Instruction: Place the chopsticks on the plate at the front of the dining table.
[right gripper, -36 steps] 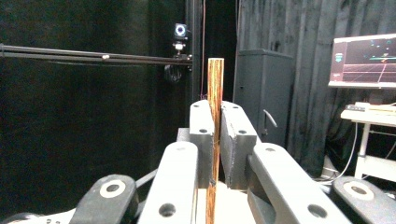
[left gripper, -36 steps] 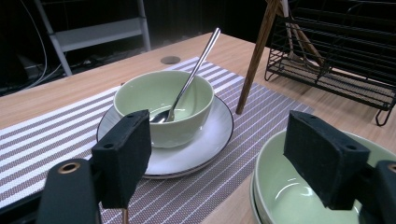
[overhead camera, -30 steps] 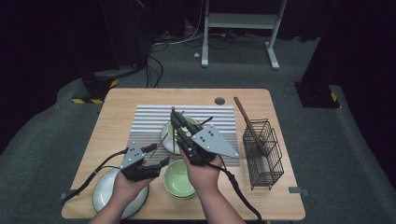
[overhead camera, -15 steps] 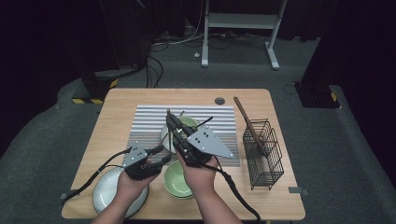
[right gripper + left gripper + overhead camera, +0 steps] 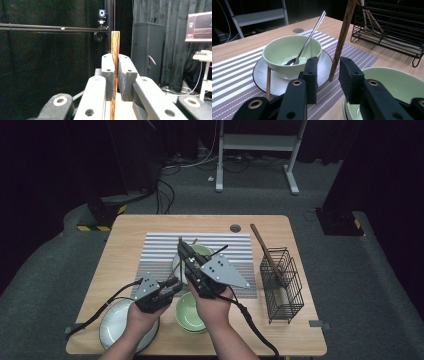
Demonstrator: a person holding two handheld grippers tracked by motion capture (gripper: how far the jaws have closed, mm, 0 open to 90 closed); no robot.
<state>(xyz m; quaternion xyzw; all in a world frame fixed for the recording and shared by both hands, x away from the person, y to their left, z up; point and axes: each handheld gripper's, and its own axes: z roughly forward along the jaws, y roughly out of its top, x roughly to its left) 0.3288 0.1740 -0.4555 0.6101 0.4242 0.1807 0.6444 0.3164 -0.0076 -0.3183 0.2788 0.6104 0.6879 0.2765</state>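
Right gripper is clamped on a wooden chopstick, held upright between its jaws. Left gripper has just been closing, its jaws apart around that chopstick's lower end, not yet pinching. Handover appears midway; the grasp remains.

From my seat, the placemat is my landmark: on it sits a saucer, on that a bowl with a spoon leaning in it. Right of the placemat stands a wire basket with a stick propped in it. On the near side of the placemat lie a second bowl and, further left, a plate.
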